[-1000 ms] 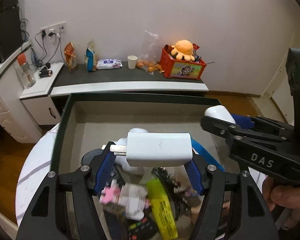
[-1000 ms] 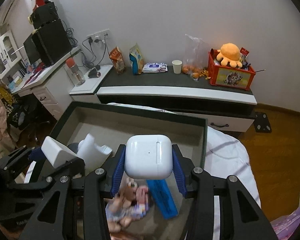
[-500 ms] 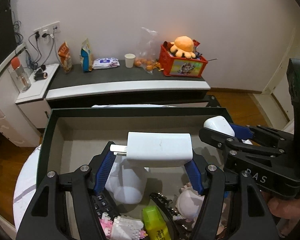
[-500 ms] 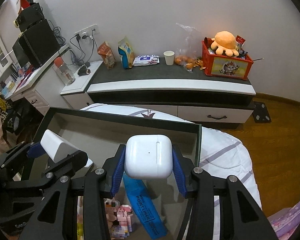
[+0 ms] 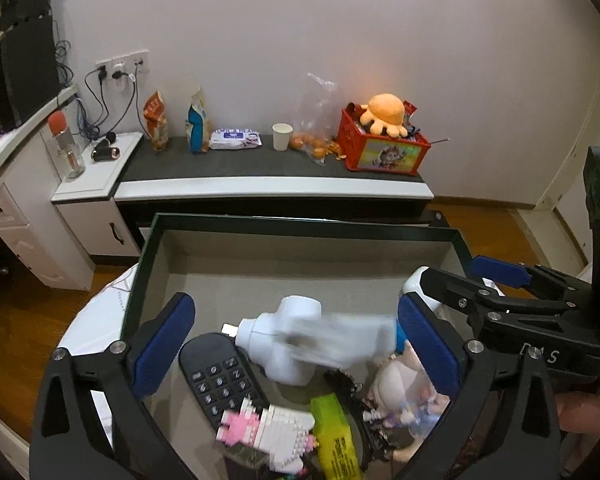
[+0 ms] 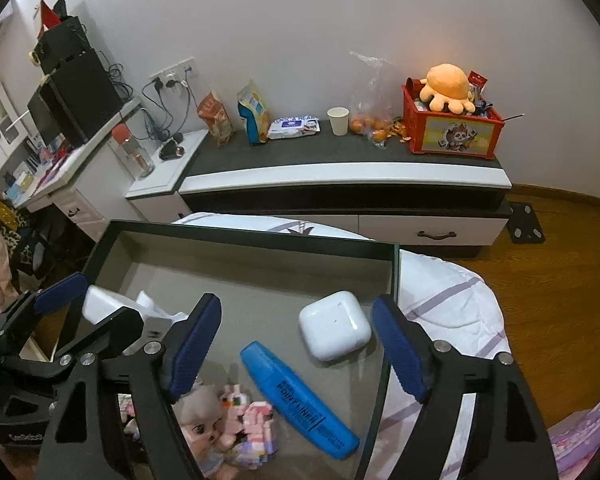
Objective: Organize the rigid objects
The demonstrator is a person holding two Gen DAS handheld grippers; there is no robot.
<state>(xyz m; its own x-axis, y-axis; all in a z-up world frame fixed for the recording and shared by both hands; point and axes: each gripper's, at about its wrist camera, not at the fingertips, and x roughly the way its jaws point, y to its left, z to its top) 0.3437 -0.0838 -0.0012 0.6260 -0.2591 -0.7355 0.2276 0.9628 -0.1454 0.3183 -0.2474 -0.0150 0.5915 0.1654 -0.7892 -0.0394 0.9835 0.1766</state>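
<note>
- While both claws hang over the dark-rimmed box (image 5: 300,222), the left gripper (image 5: 296,344) has just sprung its jaws wide, and the white charger (image 5: 340,338) shows only as a blur between them, clear of both pads, above a white plastic piece (image 5: 284,356).
- Over to the right gripper (image 6: 296,344): jaws just opened too, spread apart, with the white earbud case (image 6: 334,325) lying on the box floor between them, touching neither pad.
- Just beside the case lies a blue marker (image 6: 298,398).

Both tools (image 5: 296,344) (image 6: 296,344) just opened, empty.
</note>
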